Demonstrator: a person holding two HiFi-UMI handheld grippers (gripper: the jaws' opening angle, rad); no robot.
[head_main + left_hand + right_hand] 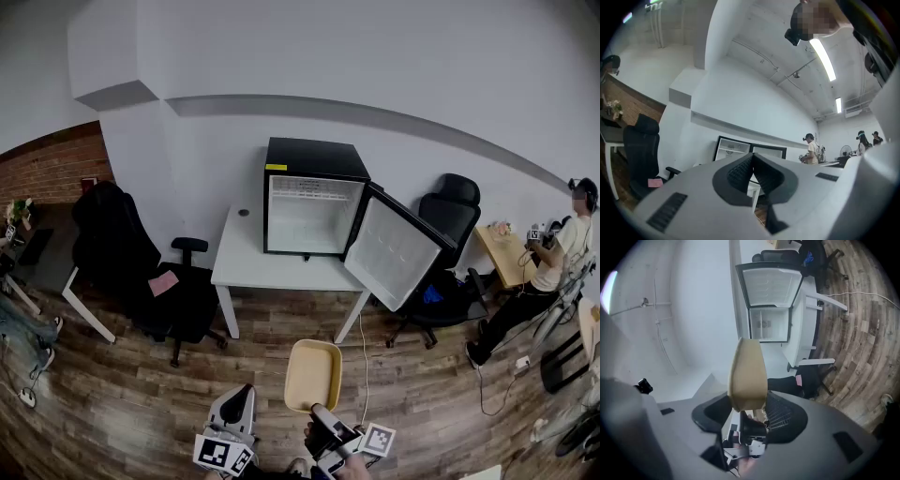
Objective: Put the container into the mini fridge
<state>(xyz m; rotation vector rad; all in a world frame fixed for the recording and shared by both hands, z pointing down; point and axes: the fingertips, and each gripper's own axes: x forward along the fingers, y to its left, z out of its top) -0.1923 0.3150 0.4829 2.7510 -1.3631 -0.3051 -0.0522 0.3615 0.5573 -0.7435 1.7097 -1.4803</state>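
Container [312, 375], pinched at its near end by the right gripper [323, 419], points lengthwise at the open mini fridge [312, 197] on the table's [246, 267] right end; left gripper's [753, 161] jaws meet, empty.

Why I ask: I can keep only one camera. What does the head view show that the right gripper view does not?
Only the head view: the left gripper, and a seated person at the right. Only the right gripper view: the right gripper up close, its jaws clamped on the edge of the container. Both: the container, the open mini fridge on the white table, the wooden floor.
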